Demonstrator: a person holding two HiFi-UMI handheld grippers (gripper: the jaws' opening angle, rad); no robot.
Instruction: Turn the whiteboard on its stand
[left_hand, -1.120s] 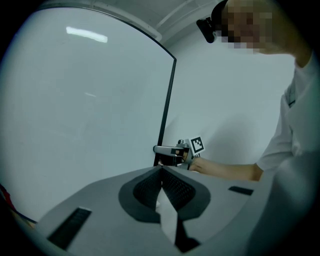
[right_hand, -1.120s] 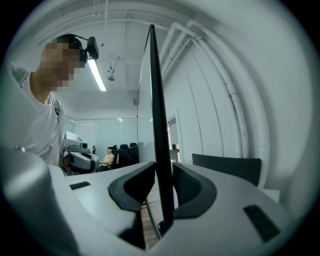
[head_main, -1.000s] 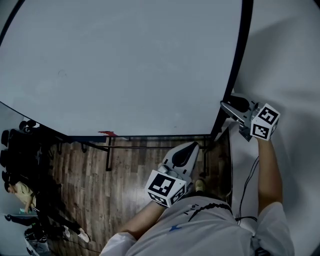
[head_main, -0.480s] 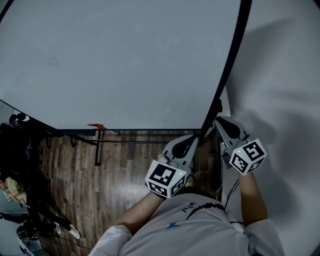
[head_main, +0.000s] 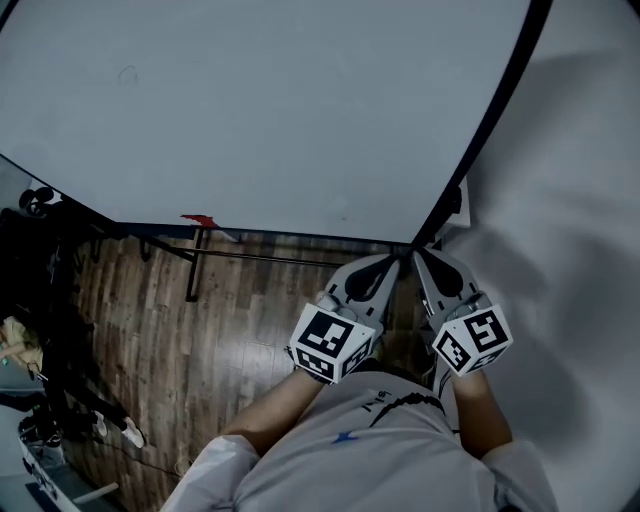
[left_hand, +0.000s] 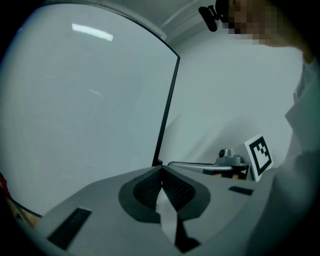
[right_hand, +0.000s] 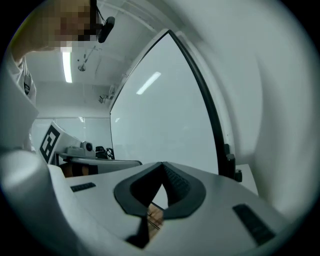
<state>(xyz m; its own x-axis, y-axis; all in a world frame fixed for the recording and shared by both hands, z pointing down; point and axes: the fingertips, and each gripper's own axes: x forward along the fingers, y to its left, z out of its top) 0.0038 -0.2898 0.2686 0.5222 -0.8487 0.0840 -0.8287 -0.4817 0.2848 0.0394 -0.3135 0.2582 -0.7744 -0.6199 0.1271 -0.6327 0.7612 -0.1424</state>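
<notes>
The whiteboard (head_main: 260, 110) fills the upper head view, its black frame edge (head_main: 480, 130) slanting down to the lower right corner. Both grippers sit side by side just below that corner, tips pointing up at it. My left gripper (head_main: 392, 262) is shut with nothing between its pads (left_hand: 150, 187). My right gripper (head_main: 420, 256) is shut too, also empty. In the left gripper view the board (left_hand: 85, 100) and its frame edge (left_hand: 167, 110) rise beyond the shut tips (left_hand: 161, 168). The right gripper view shows the board (right_hand: 165, 115), its frame (right_hand: 207, 110) and the shut tips (right_hand: 162, 164).
Black stand legs (head_main: 195, 265) and a crossbar run under the board over a wooden floor (head_main: 200, 340). A small red piece (head_main: 200, 220) sits at the board's lower edge. Dark clutter (head_main: 40, 330) lies at the far left. A white wall (head_main: 580, 250) stands right.
My right gripper left the board's right edge, came down and left beside the left gripper, and its jaws closed. The left gripper barely moved.
</notes>
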